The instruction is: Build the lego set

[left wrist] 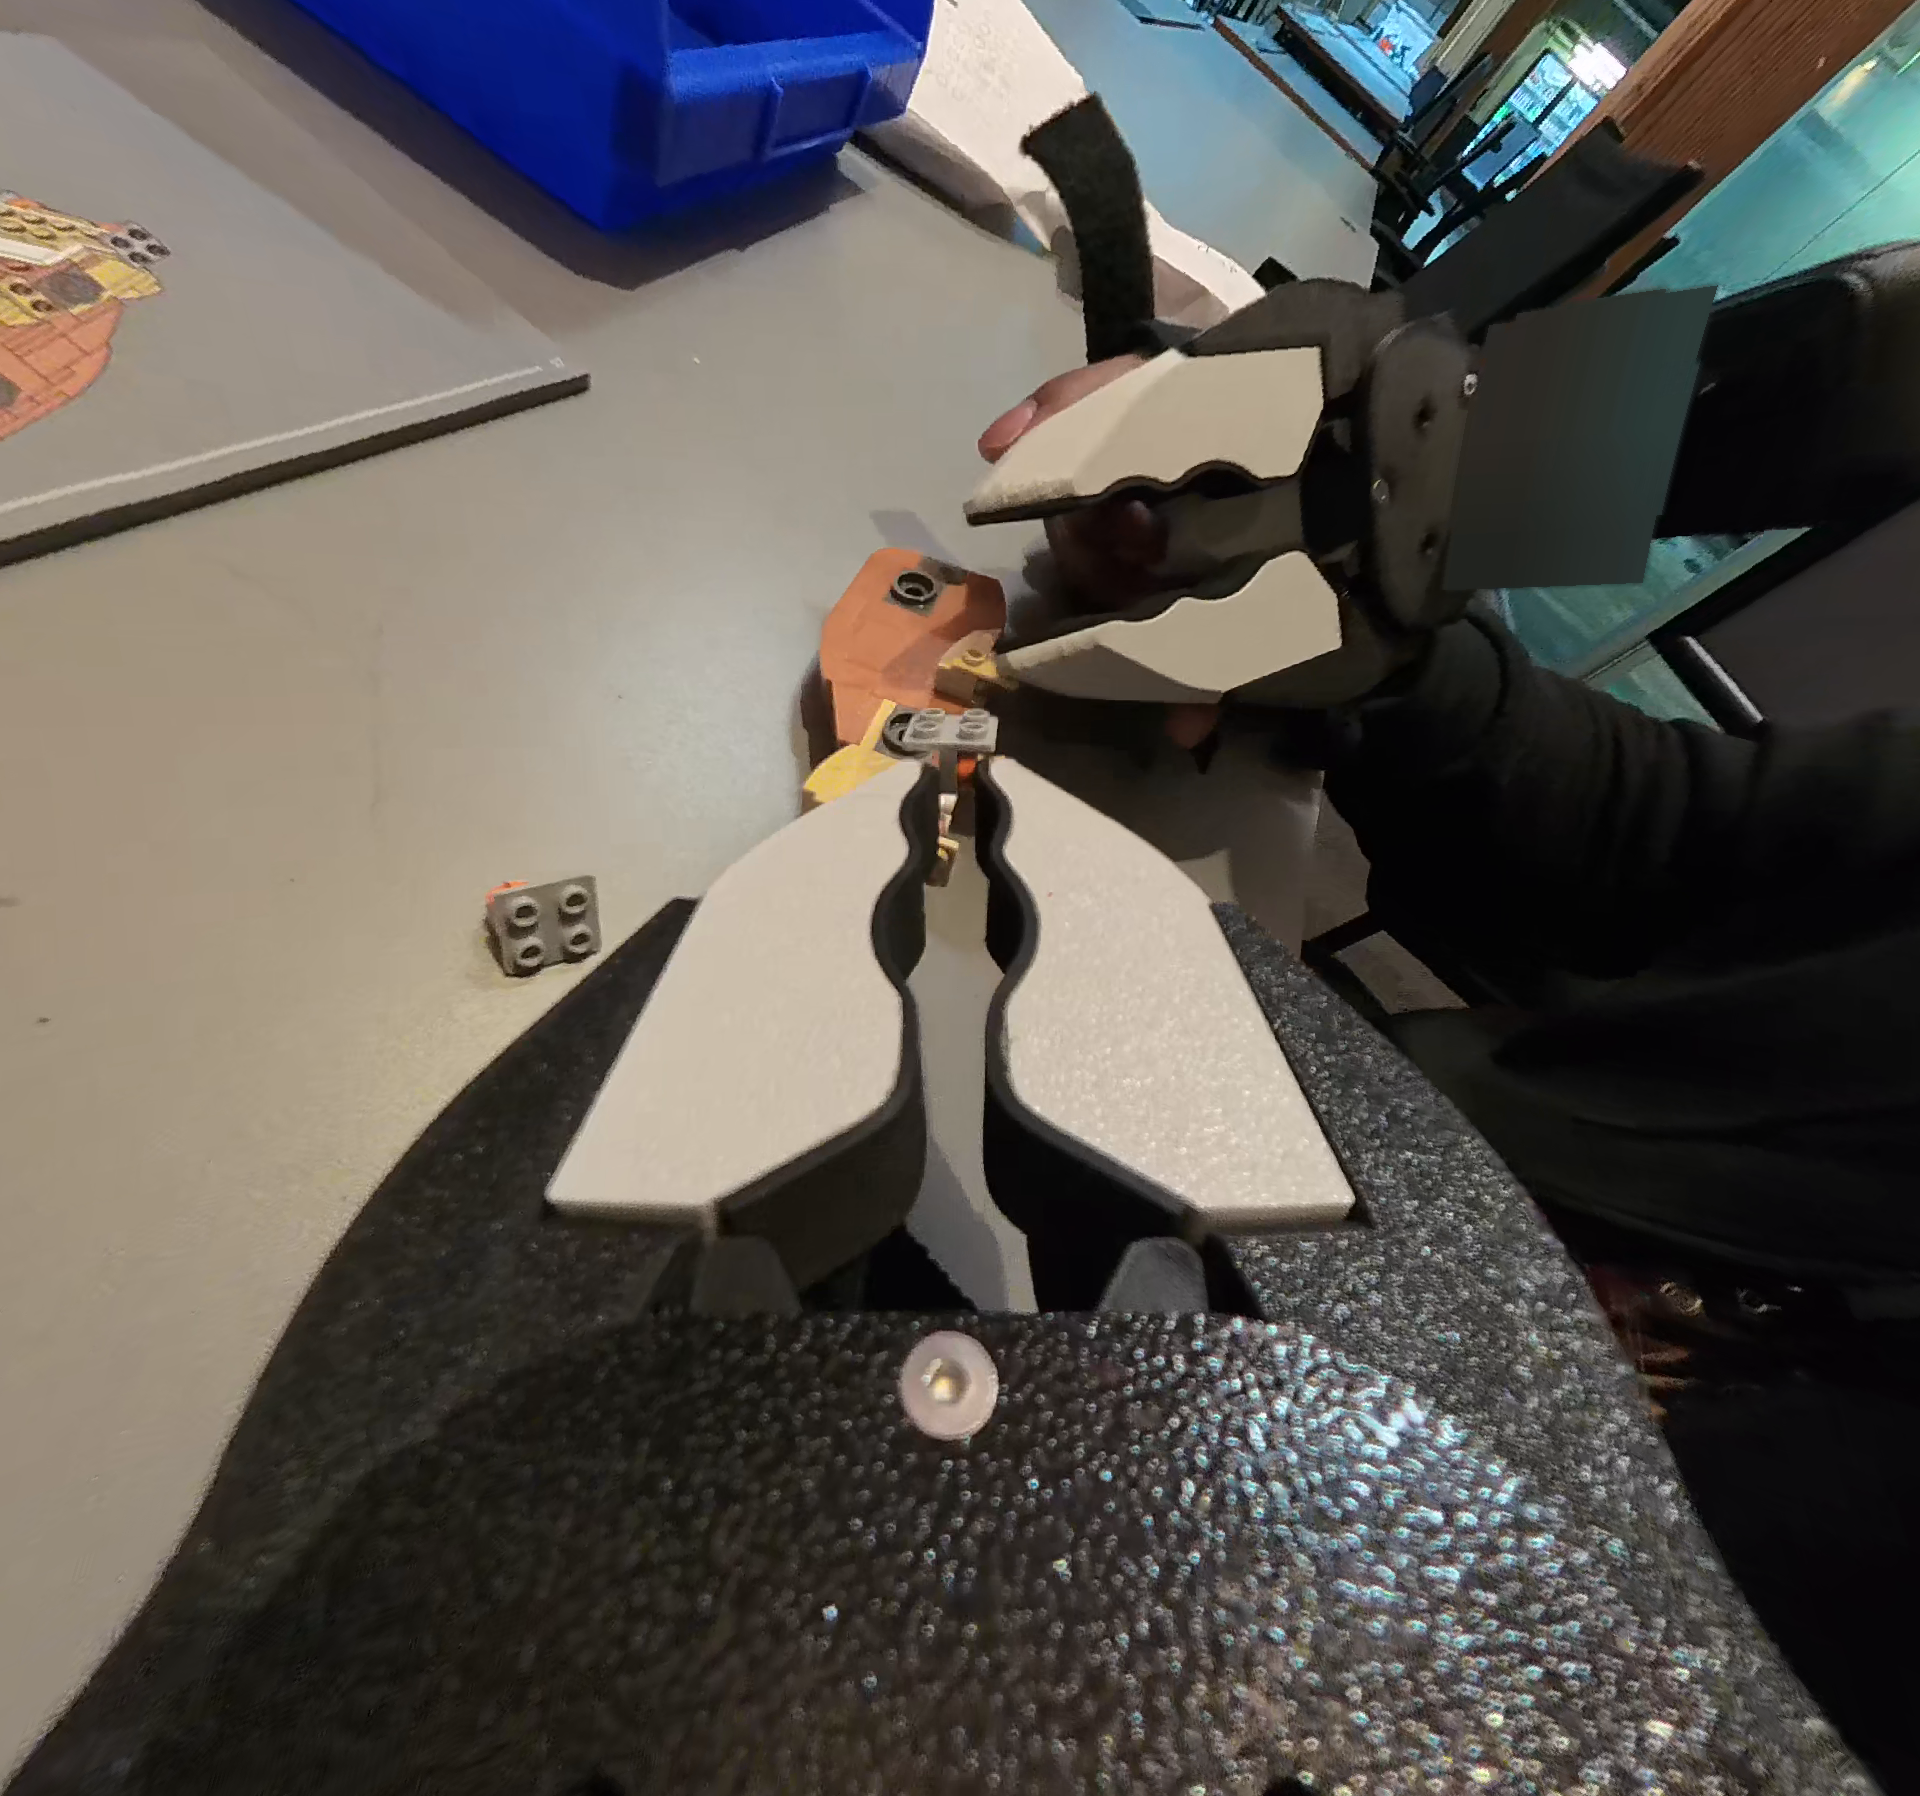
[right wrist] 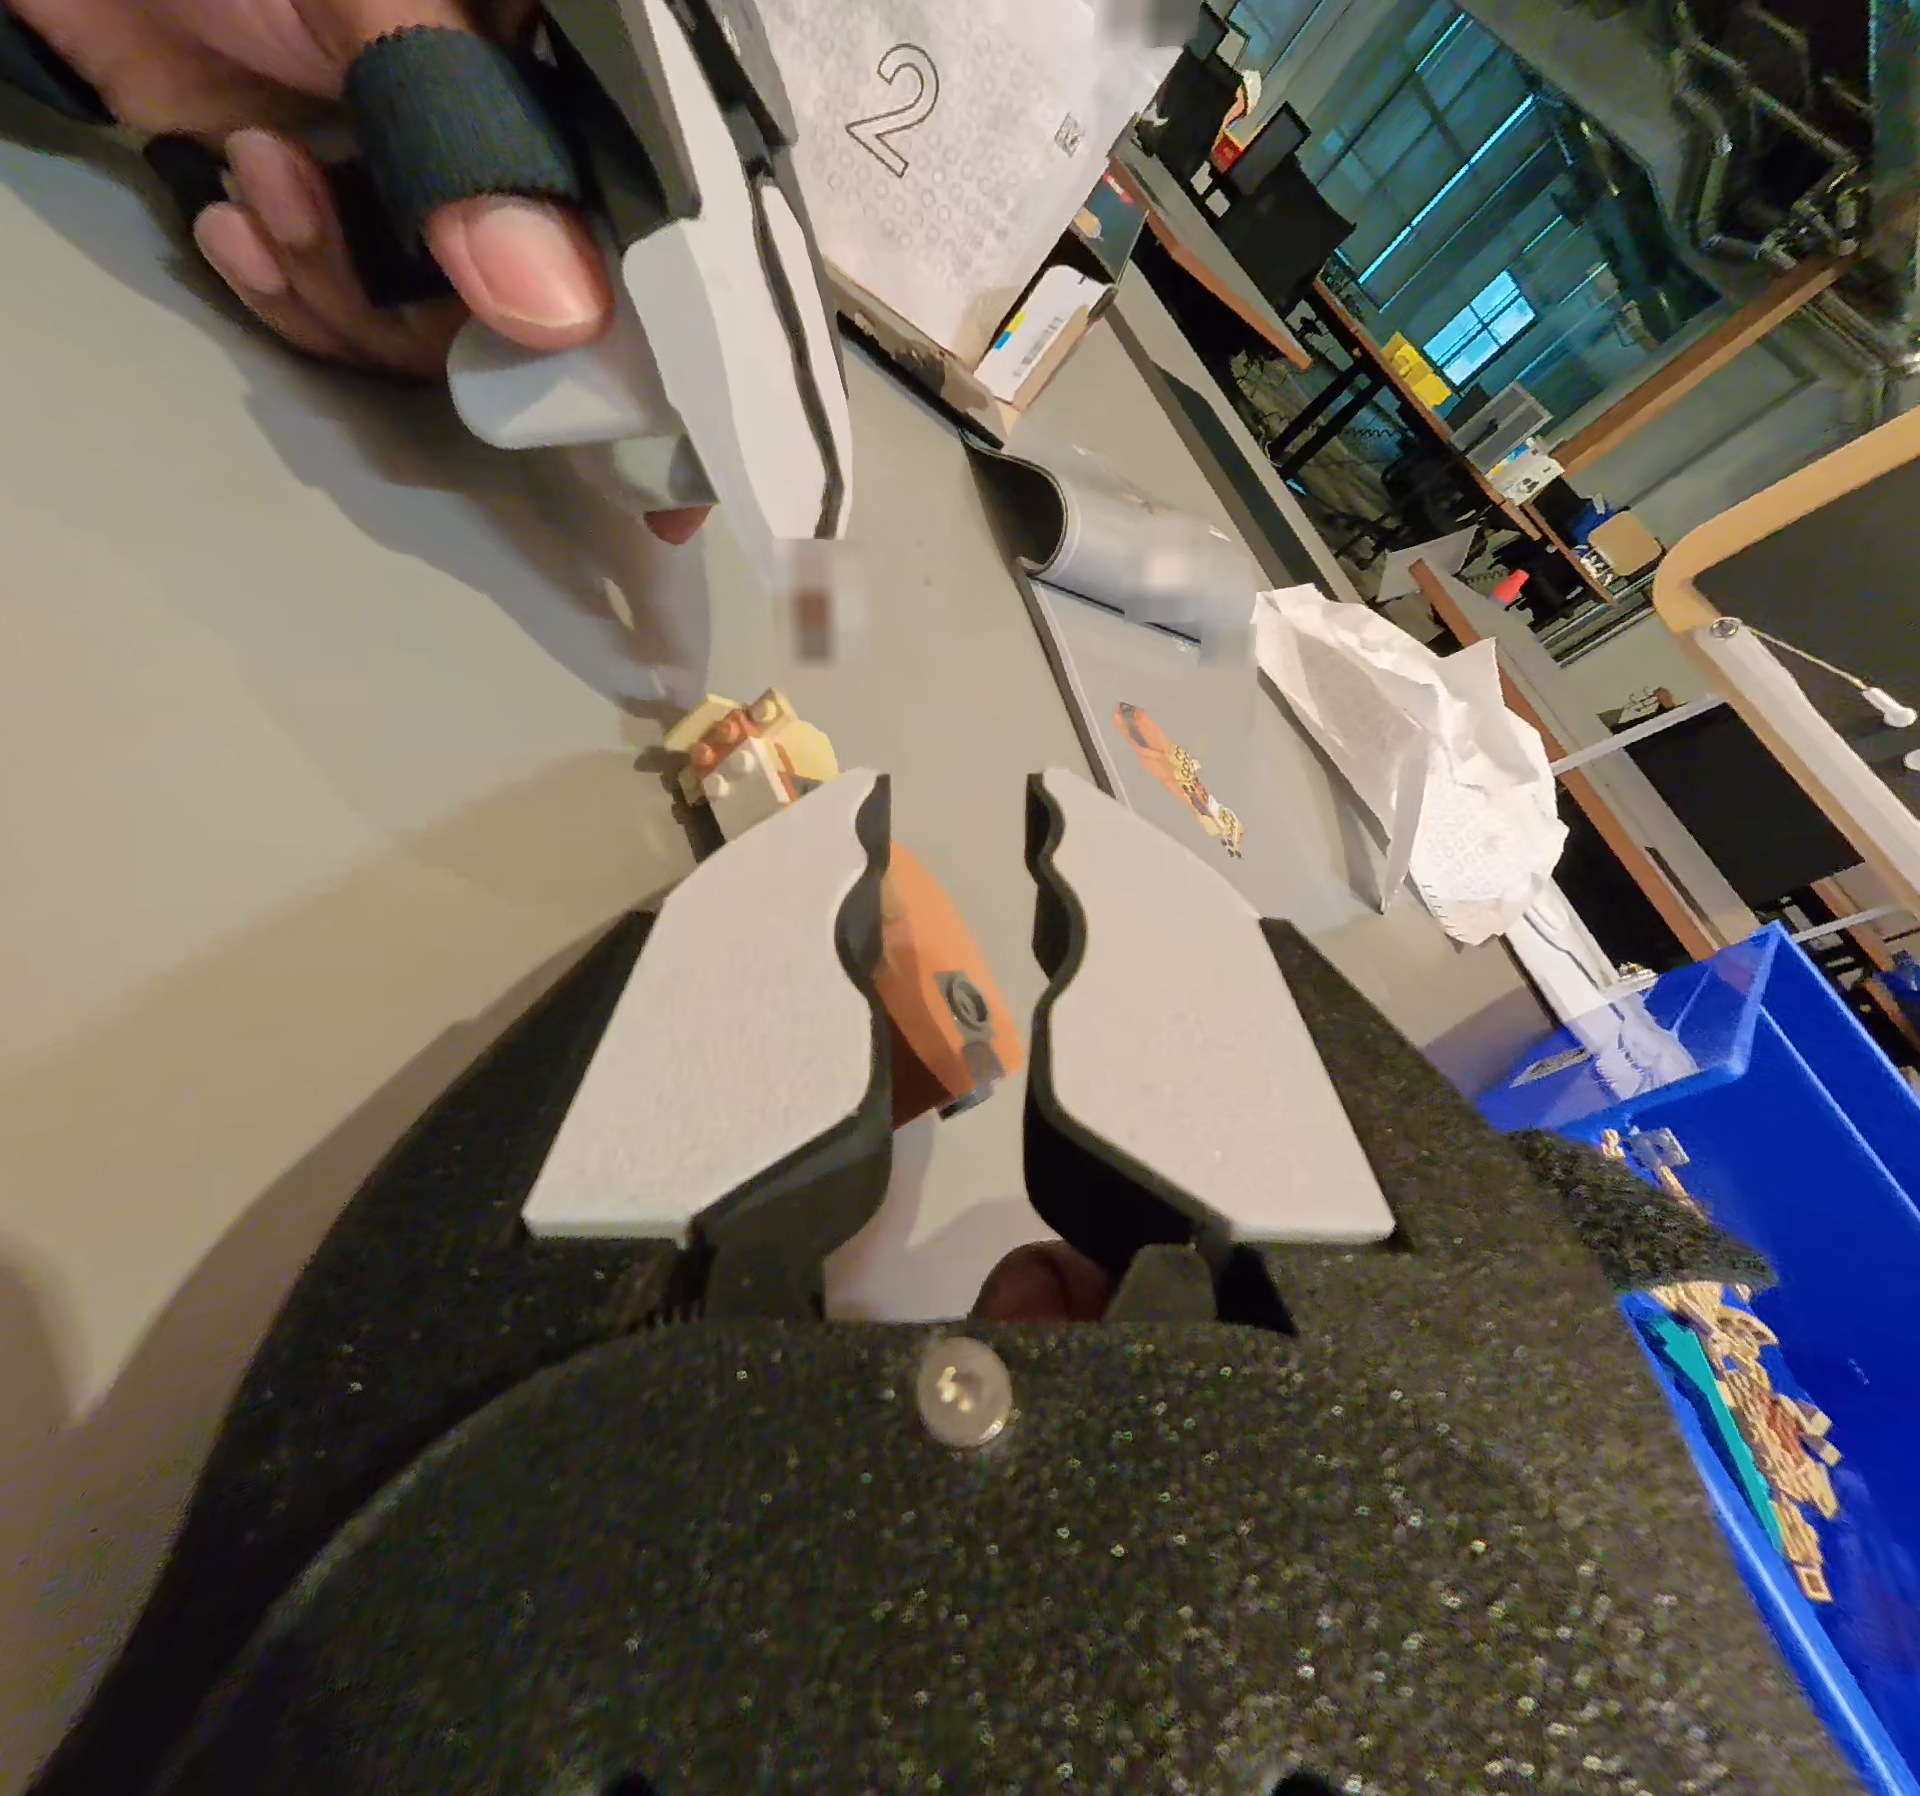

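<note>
Left wrist view only: loose grey brick (left wrist: 543, 923) beside left claw (left wrist: 954, 782).

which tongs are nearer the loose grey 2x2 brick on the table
Left. The left tongs sit just right of the grey brick, shut on a small piece at the orange model. The right tongs are open, farther off beyond the model.
</note>
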### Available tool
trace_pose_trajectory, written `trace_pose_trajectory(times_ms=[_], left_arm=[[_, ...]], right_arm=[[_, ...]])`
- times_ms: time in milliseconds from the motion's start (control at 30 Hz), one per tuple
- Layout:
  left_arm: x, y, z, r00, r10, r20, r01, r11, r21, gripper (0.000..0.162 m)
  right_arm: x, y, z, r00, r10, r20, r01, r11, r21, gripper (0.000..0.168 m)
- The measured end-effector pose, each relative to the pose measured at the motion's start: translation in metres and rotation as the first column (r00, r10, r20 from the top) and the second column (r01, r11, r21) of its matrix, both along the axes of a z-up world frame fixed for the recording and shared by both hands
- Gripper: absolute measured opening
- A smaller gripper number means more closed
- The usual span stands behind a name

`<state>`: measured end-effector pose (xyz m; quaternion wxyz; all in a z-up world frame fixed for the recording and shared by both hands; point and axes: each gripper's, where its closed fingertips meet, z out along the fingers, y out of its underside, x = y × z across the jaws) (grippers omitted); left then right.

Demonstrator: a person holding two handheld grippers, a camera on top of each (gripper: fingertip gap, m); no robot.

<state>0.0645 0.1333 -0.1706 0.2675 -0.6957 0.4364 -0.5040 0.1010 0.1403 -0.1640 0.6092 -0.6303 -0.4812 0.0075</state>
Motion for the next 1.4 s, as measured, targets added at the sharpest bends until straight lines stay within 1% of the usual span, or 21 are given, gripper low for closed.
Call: trace_pose_trajectory(times_ms=[100, 267, 433, 567, 633, 667, 733, 800, 833, 867, 933, 967, 1000, 1067, 1167, 1267, 1333, 1400], left_arm=[[-0.002, 0.001, 0.003, 1.000, -0.002, 0.029, 0.003, 1.000, -0.026, 0.006], [-0.005, 0.001, 0.008, 0.998, 0.001, 0.065, 0.000, 1.000, -0.027, 0.006], [-0.003, 0.002, 0.006, 0.999, -0.002, 0.046, 0.004, 1.000, -0.031, 0.006], [-0.003, 0.001, 0.007, 0.999, -0.003, 0.052, 0.004, 1.000, -0.015, 0.006], [-0.002, 0.000, 0.007, 0.999, -0.003, 0.048, 0.003, 1.000, -0.002, 0.006], [-0.001, 0.000, 0.006, 0.999, -0.003, 0.041, 0.003, 1.000, 0.001, 0.006], [-0.001, 0.000, 0.004, 1.000, 0.001, 0.022, -0.001, 1.000, 0.005, 0.006], [-0.001, -0.001, 0.002, 1.000, -0.005, 0.005, 0.005, 1.000, 0.011, 0.005], [0.000, -0.002, 0.001, 1.000, -0.007, -0.002, 0.007, 1.000, 0.016, 0.006], [0.000, -0.002, 0.000, 1.000, -0.009, -0.006, 0.010, 1.000, 0.019, 0.006], [0.000, -0.002, 0.000, 1.000, 0.000, -0.016, 0.000, 1.000, 0.027, 0.006], [0.000, -0.002, -0.001, 1.000, 0.006, -0.022, -0.005, 0.999, 0.032, 0.006], [0.000, -0.001, -0.001, 1.000, 0.010, -0.029, -0.009, 0.999, 0.036, 0.005], [0.000, -0.002, -0.002, 0.999, 0.008, -0.035, -0.006, 0.999, 0.045, 0.006], [0.001, -0.002, -0.001, 1.000, 0.002, -0.025, -0.002, 0.999, 0.039, 0.006], [0.000, -0.003, 0.004, 1.000, -0.013, 0.018, 0.013, 1.000, 0.025, 0.006], [-0.001, -0.003, 0.008, 0.998, -0.035, 0.043, 0.033, 0.999, 0.041, 0.006], [0.000, 0.000, 0.013, 0.996, -0.061, 0.072, 0.056, 0.995, 0.078, 0.006]], right_arm=[[0.000, 0.000, 0.004, 1.000, 0.008, -0.029, -0.008, 1.000, -0.003, 0.025], [-0.001, 0.003, 0.008, 0.998, 0.017, -0.062, -0.017, 1.000, -0.005, 0.025], [-0.001, 0.002, 0.011, 0.994, 0.028, -0.105, -0.032, 0.999, -0.040, 0.025], [-0.005, -0.003, 0.020, 0.983, 0.075, -0.166, -0.087, 0.994, -0.064, 0.024], [-0.006, -0.002, 0.025, 0.980, 0.102, -0.172, -0.118, 0.989, -0.086, 0.024], [-0.008, 0.000, 0.025, 0.982, 0.116, -0.146, -0.132, 0.986, -0.106, 0.024], [-0.011, 0.006, 0.021, 0.986, 0.161, -0.035, -0.164, 0.974, -0.155, 0.024], [-0.014, 0.012, 0.015, 0.970, 0.233, 0.072, -0.216, 0.958, -0.189, 0.025], [-0.015, 0.015, 0.010, 0.958, 0.271, 0.093, -0.248, 0.946, -0.208, 0.026], [-0.017, 0.017, 0.006, 0.948, 0.308, 0.078, -0.284, 0.932, -0.226, 0.026], [-0.019, 0.015, 0.001, 0.930, 0.367, -0.022, -0.359, 0.891, -0.280, 0.025], [-0.019, 0.010, -0.004, 0.920, 0.390, -0.033, -0.380, 0.870, -0.315, 0.025], [-0.016, 0.006, -0.009, 0.915, 0.403, 0.008, -0.379, 0.867, -0.324, 0.027], [-0.010, 0.002, -0.014, 0.915, 0.395, 0.086, -0.357, 0.889, -0.285, 0.027], [-0.007, -0.002, -0.015, 0.921, 0.378, 0.093, -0.338, 0.894, -0.293, 0.032], [-0.010, -0.006, -0.008, 0.917, 0.377, 0.129, -0.335, 0.904, -0.265, 0.037], [-0.009, -0.004, -0.012, 0.913, 0.349, 0.209, -0.297, 0.923, -0.244, 0.037], [-0.006, 0.004, -0.023, 0.903, 0.303, 0.306, -0.242, 0.945, -0.221, 0.035]])
